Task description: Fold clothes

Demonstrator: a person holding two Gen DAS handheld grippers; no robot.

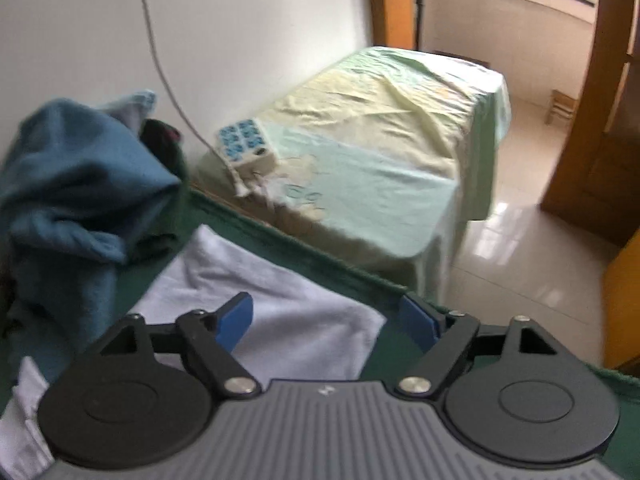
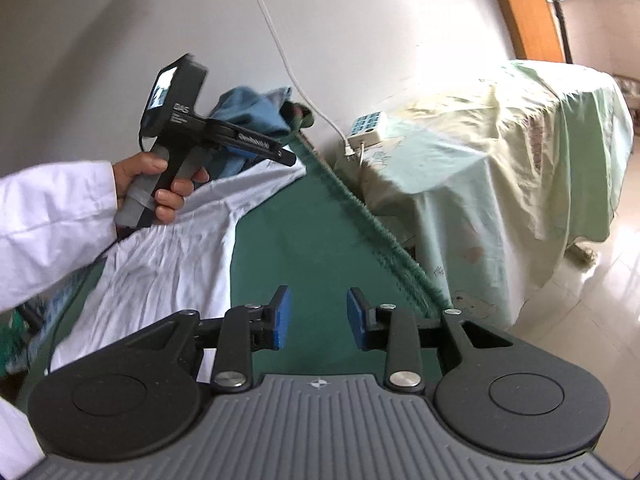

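In the left wrist view the left gripper (image 1: 328, 320) gaped wide and empty above the white garment (image 1: 256, 292) at lower centre, while in the right wrist view the right gripper (image 2: 318, 318) stood partly apart, holding nothing, the garment lower left.

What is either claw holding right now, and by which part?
Nothing. The left claw gapes over the white garment; the right claw stands empty above the green cloth.
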